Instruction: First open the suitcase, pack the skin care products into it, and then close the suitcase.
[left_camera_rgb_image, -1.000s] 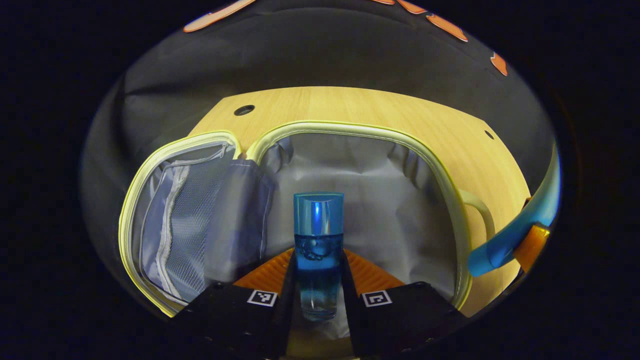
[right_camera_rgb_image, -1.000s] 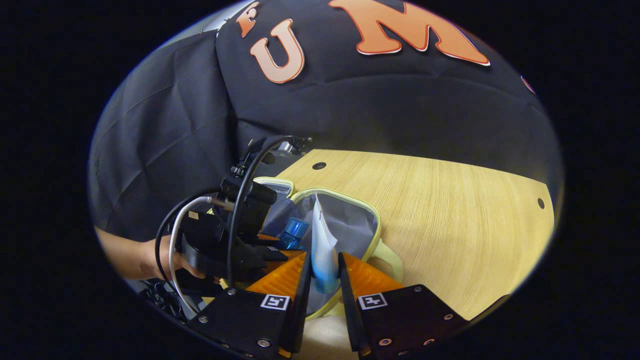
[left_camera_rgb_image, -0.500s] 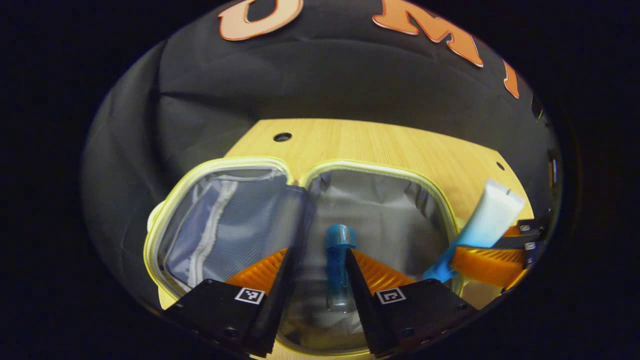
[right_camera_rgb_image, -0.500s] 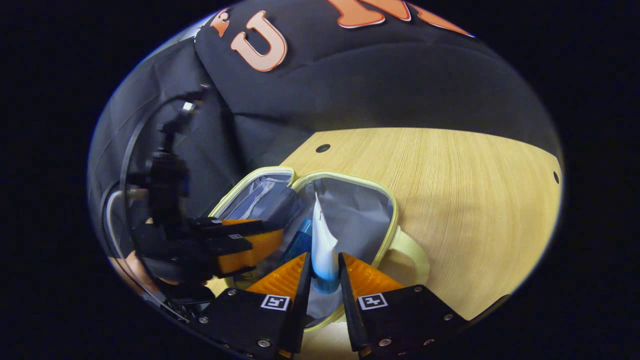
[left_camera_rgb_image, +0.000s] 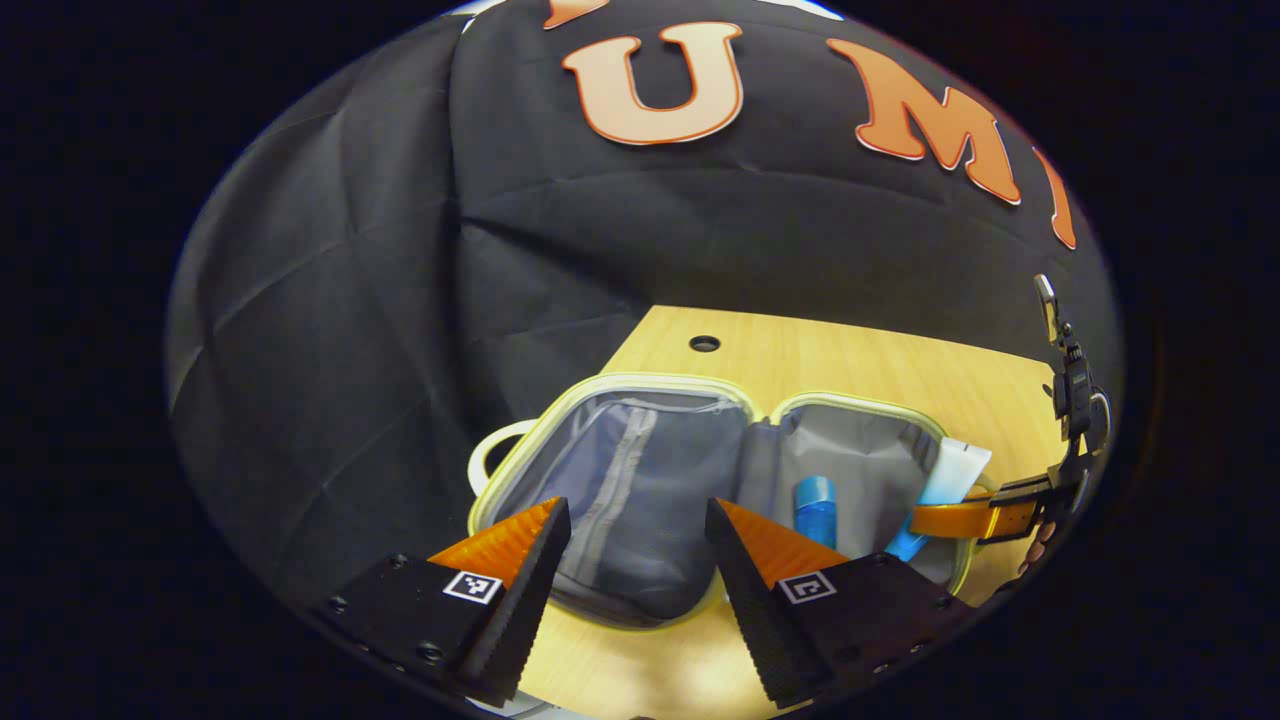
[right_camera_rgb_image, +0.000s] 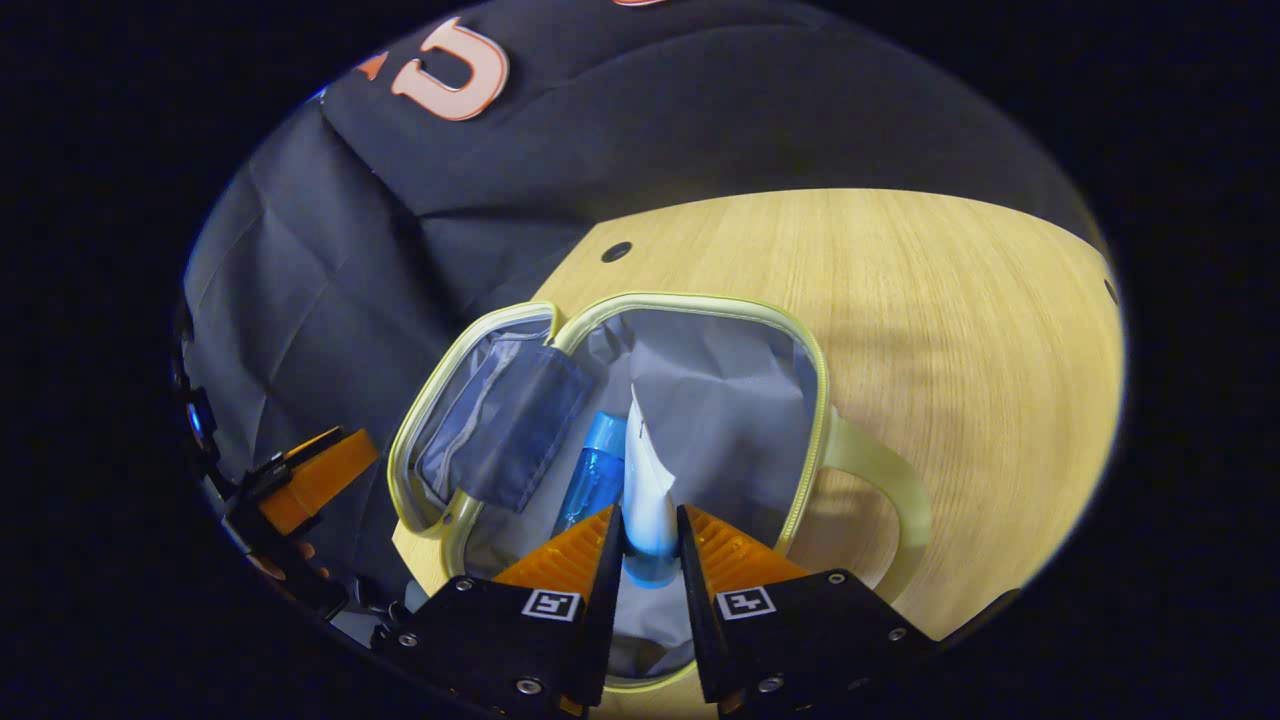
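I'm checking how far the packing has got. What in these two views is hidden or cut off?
- Lower end of the tube, right gripper view: covered by the right gripper clamped on it.
- Base of the blue bottle, right gripper view: behind a finger; in the left gripper view too.
- Suitcase near rim: behind gripper bodies in both views.

The right gripper grips a white tube with a blue end, both fingers pressing its sides, above the open suitcase on the wooden bench. Inside the suitcase, a blue bottle lies just beside the tube. The left gripper is beyond the suitcase's mesh-lined half.
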